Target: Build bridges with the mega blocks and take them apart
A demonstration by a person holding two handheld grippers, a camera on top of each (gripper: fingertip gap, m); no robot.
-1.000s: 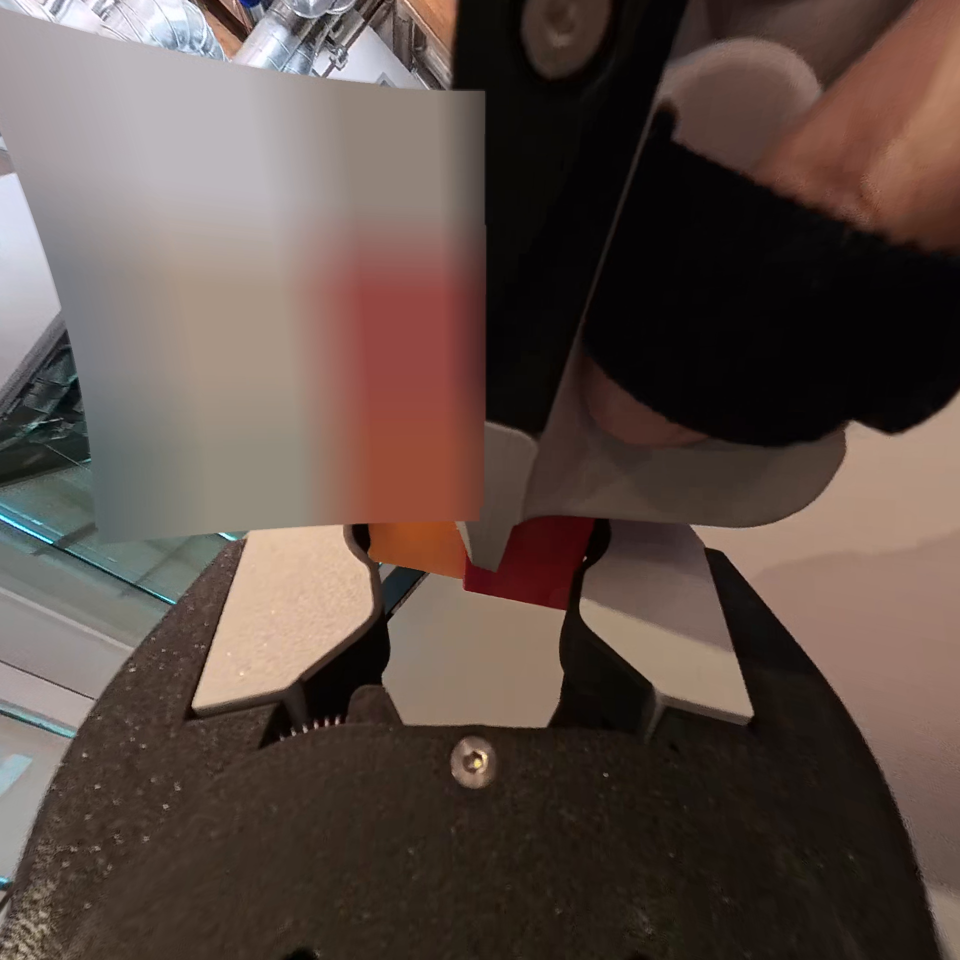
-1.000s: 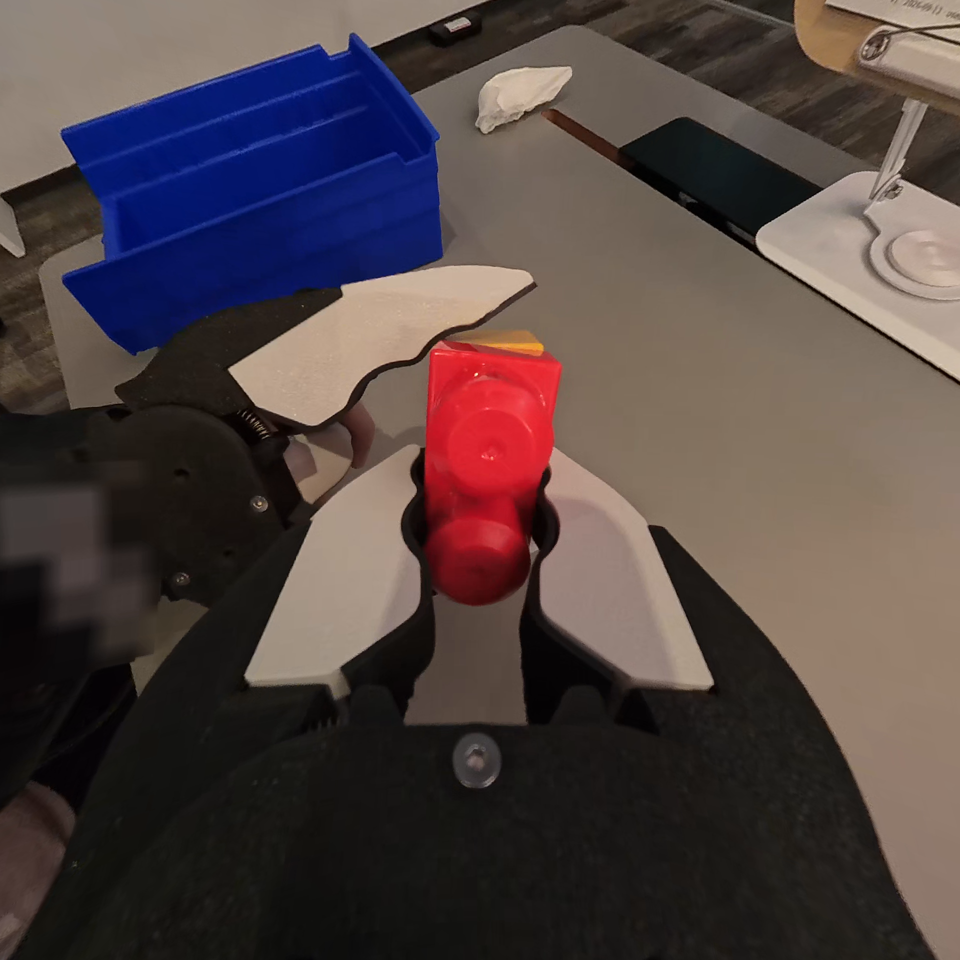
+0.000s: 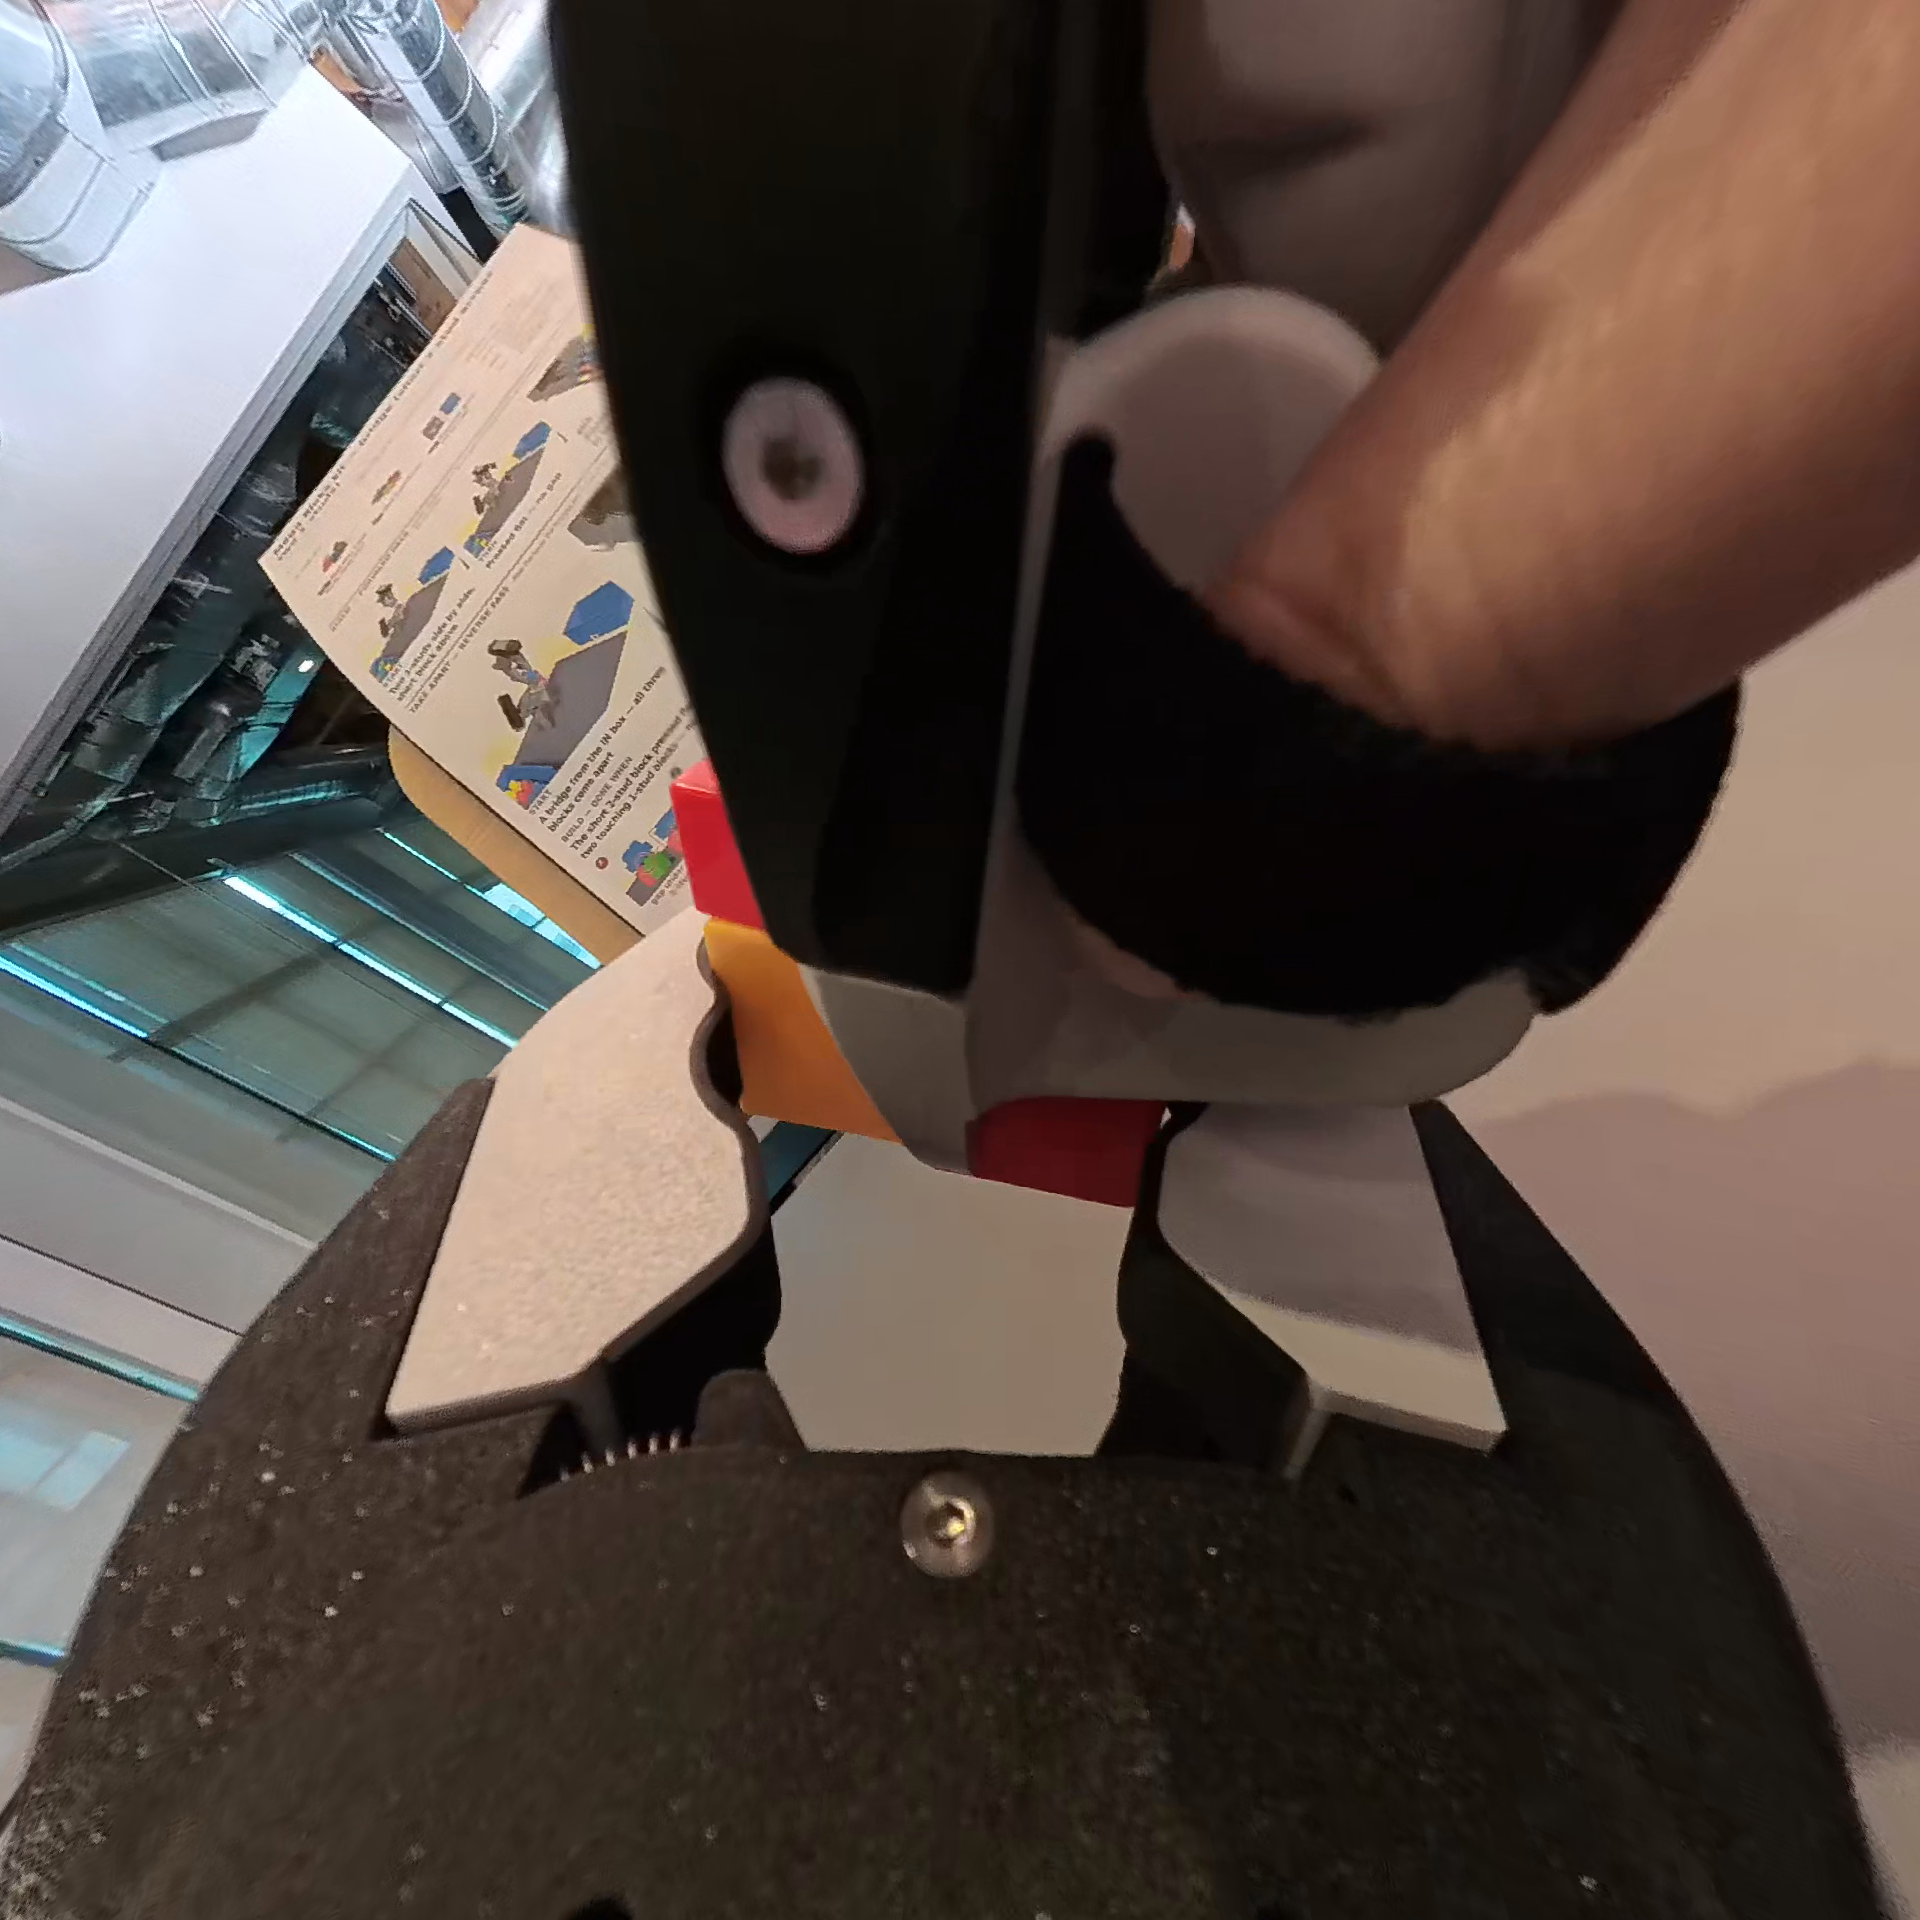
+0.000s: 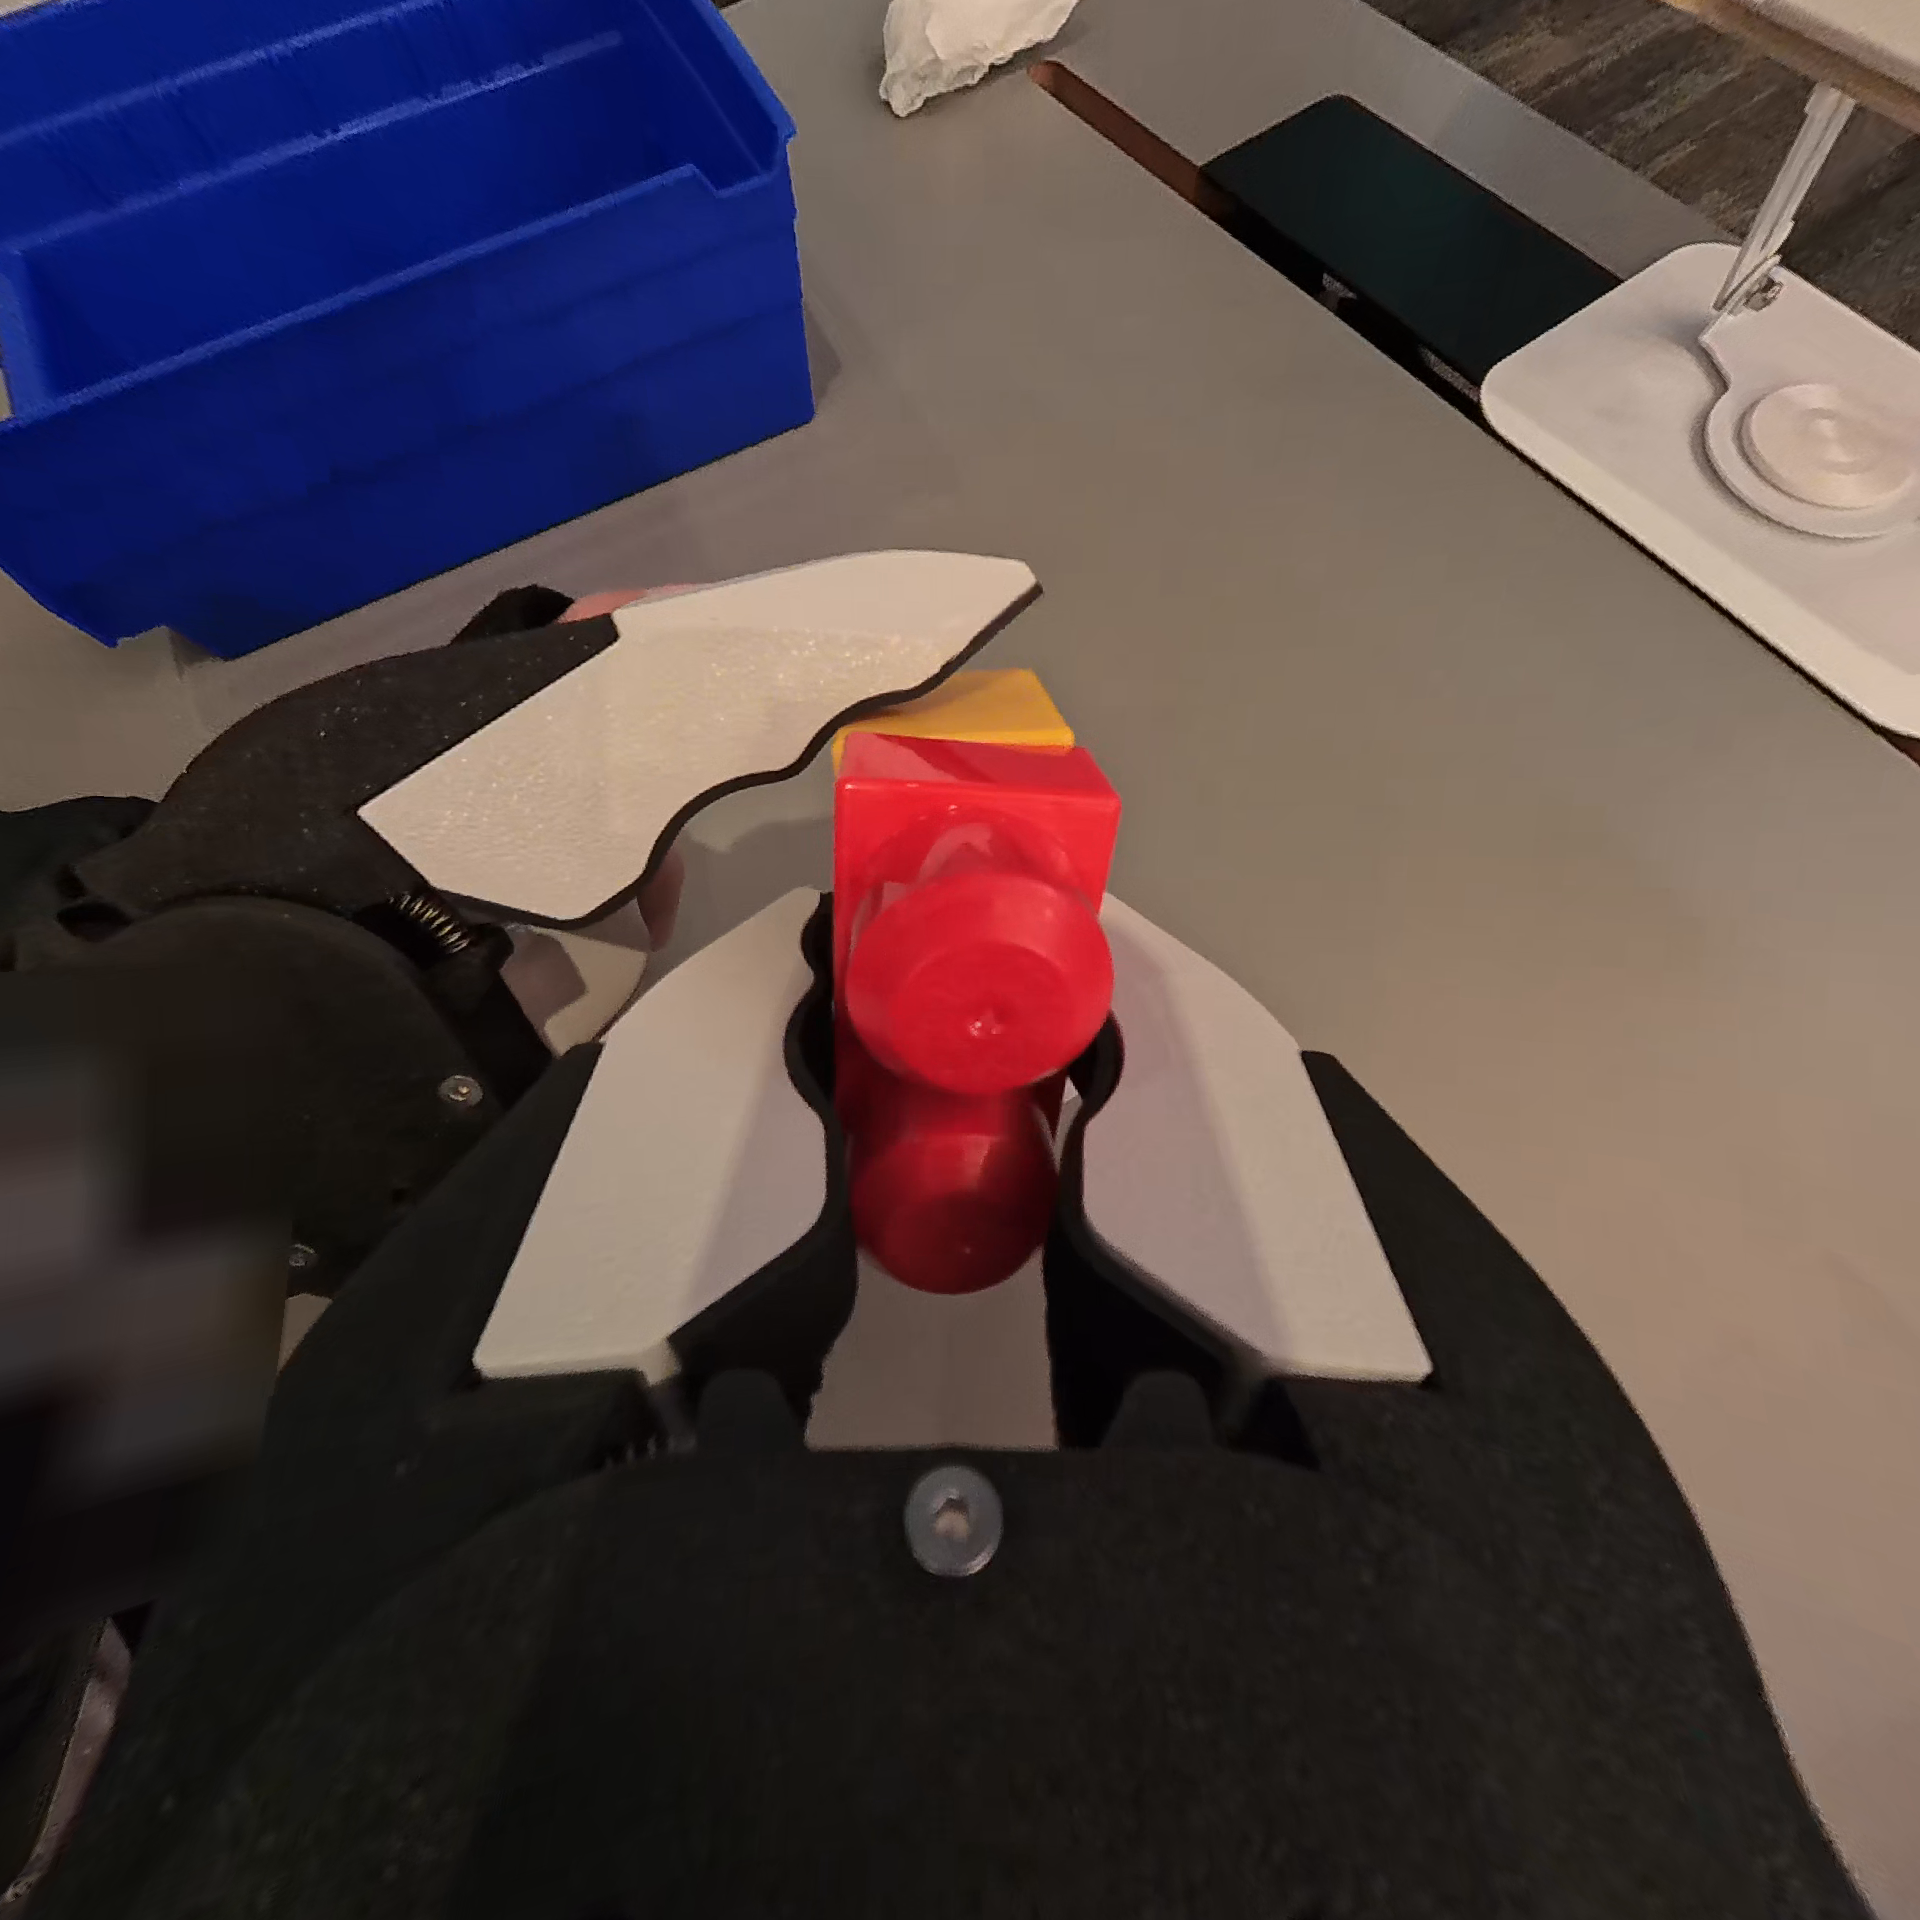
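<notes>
My right gripper [image 4: 966, 935] is shut on a red two-stud block [image 4: 977, 831], studs towards the camera, held above the grey table [image 4: 1351, 831]. An orange-yellow block [image 4: 997, 707] sits against its far side. My left gripper [image 4: 727, 707] reaches in from the left with one finger on that block. In the left wrist view, my left gripper [image 3: 945, 1070] is shut across the orange block [image 3: 790, 1039] and a red piece [image 3: 1060, 1143] beside it. The right gripper's black body [image 3: 831, 416] and a hand cover most of the blocks. An edge of the red block [image 3: 707, 842] shows above the orange one.
A blue bin [image 4: 395, 260] stands at the back left of the table. A crumpled white tissue [image 4: 966, 42], a dark flat device [image 4: 1403, 218] and a white stand base [image 4: 1714, 447] lie at the back and right. An illustrated instruction sheet [image 3: 499, 582] shows beyond the grippers.
Both grippers keep their hold on the joined blocks. The left gripper has tilted, so an edge of the red block now shows above the orange one. The bin looks nearer.
</notes>
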